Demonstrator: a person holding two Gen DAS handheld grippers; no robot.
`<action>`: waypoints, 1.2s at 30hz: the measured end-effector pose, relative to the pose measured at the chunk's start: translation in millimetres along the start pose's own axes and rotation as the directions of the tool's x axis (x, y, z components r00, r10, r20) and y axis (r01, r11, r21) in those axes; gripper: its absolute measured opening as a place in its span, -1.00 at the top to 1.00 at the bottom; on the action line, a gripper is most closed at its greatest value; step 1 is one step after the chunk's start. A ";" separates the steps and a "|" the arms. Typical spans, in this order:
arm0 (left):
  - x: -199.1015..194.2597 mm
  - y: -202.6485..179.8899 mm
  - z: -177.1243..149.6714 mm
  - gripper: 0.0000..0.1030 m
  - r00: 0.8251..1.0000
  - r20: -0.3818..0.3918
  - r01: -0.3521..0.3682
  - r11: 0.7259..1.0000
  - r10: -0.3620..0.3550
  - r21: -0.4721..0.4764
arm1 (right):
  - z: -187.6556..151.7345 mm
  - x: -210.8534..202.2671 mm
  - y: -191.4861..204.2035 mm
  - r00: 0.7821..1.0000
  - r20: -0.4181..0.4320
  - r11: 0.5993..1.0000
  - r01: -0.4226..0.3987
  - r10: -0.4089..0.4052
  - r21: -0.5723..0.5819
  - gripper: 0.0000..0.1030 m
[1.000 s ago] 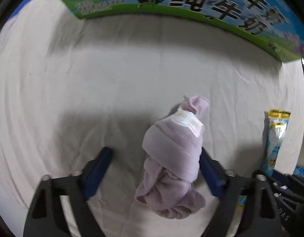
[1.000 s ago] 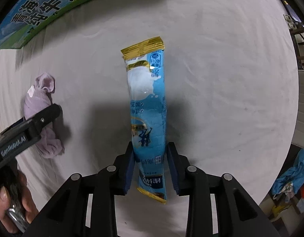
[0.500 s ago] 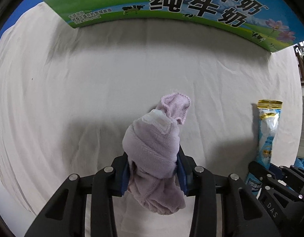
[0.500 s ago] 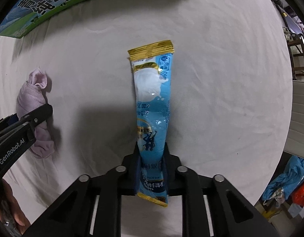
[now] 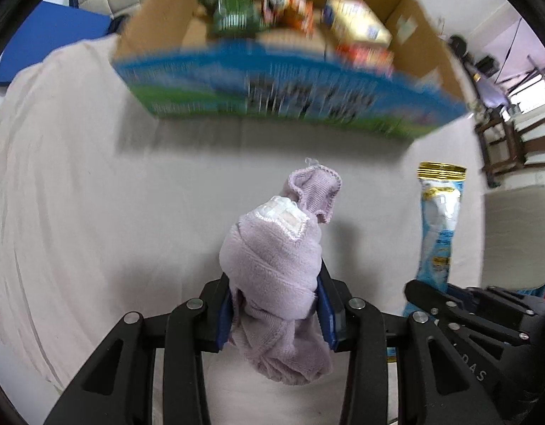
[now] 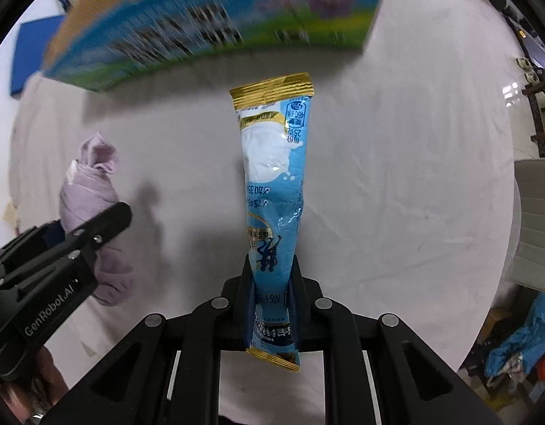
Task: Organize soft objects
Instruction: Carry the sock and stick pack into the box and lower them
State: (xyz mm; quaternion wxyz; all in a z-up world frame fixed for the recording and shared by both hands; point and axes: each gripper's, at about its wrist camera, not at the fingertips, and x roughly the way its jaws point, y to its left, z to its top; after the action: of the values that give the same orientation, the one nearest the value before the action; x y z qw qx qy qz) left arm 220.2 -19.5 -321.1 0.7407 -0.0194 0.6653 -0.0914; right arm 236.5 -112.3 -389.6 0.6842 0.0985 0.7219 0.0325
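1. Left gripper (image 5: 276, 313): black two-finger tool with blue pads, pointing steeply down. Clenched on a rolled lilac sock bundle (image 5: 276, 265). The bundle sticks out forward past the fingertips, its ribbed cuff at the far end and a white stitched label on top; a loose fold hangs below the pads. The bundle is off the cloth. In the right wrist view the same gripper (image 6: 95, 226) sits at the left with the bundle (image 6: 90, 184) in it.

2. Right gripper (image 6: 272, 283): same build. Grasping a long light-blue sachet (image 6: 272, 180) near its lower end. The sachet has gold crimped seals at both ends, a white splash picture and printed text; it bends slightly at mid-length. It is lifted clear of the cloth. In the left wrist view the sachet (image 5: 440, 219) stands at the right, just beside the left gripper.

3. White cloth-covered table (image 5: 95, 212): wrinkled surface beneath both grippers, with shadows of the held items on it.

4. Cardboard box (image 5: 272, 85): far side of the table, open top, outer wall printed in blue and green, blurred. Inside, several packaged goods in green, orange, yellow and red; the kinds cannot be told. In the right wrist view the box (image 6: 208, 24) is at the upper left.

5. Surroundings: a hand (image 6: 21, 386) at the near left edge under the left gripper; dark wooden chair (image 5: 509, 141) far right; blue fabric heap (image 6: 520, 340) on the floor at right.
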 end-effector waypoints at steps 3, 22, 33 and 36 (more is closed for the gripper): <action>-36.4 -0.9 20.0 0.29 0.998 0.056 0.034 0.999 -0.034 0.002 | 12.4 -37.4 -0.8 0.997 0.059 0.999 -0.047 0.048 -0.008 0.69; -64.6 32.3 180.5 0.29 0.989 0.101 0.114 0.990 -0.105 -0.079 | 167.5 -125.3 54.4 0.955 0.274 0.994 -0.113 0.109 -0.003 0.69; 18.5 67.1 220.0 0.29 0.981 -0.051 0.167 0.949 -0.187 -0.266 | 228.0 -19.3 41.5 0.968 0.193 0.969 -0.189 0.158 0.158 0.69; 41.1 72.2 219.6 0.29 0.974 -0.089 0.173 0.939 -0.208 -0.299 | 234.6 8.1 42.7 0.973 0.170 0.967 -0.187 0.158 0.171 0.69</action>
State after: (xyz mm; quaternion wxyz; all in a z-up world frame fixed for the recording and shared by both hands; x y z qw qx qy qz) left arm 449.3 24.4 -347.3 0.6763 -0.1863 0.7097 -0.0656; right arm 473.5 -89.7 -404.3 0.7206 0.2267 0.6550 0.0168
